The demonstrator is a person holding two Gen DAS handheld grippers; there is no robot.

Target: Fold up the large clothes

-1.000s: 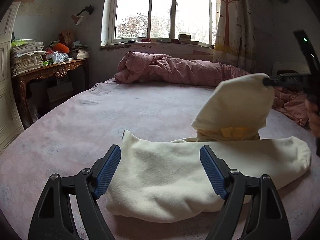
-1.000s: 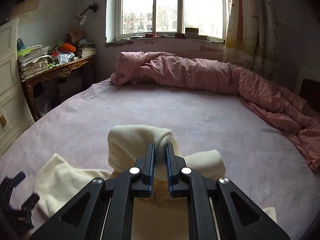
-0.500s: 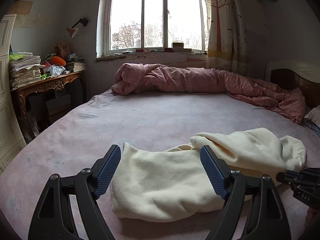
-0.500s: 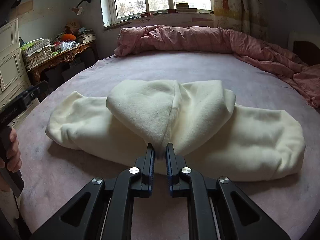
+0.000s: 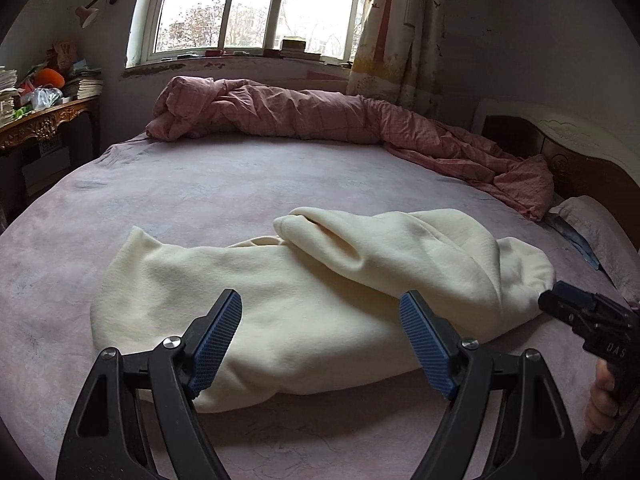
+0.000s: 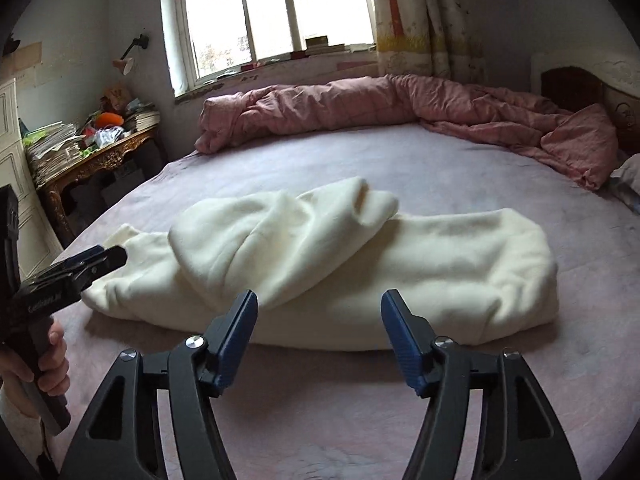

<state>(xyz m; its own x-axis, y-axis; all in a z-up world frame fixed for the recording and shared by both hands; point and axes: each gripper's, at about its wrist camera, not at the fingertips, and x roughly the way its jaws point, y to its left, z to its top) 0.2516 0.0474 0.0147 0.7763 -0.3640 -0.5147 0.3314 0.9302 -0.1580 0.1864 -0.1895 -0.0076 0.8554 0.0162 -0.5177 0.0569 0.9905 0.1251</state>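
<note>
Lying folded mid-bed (image 5: 240,184), cream garment (image 5: 304,304); both tools spread, clear.

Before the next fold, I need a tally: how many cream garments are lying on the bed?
1. A single cream garment lies bunched across the near part of the bed, ahead of both open grippers. The pink quilt along the far edge could hide more.

You are in a home bedroom: a wide bed (image 5: 240,184) with a rumpled pink quilt (image 5: 320,120), a curtained window (image 5: 256,4), and a cluttered side table (image 6: 96,156).
</note>
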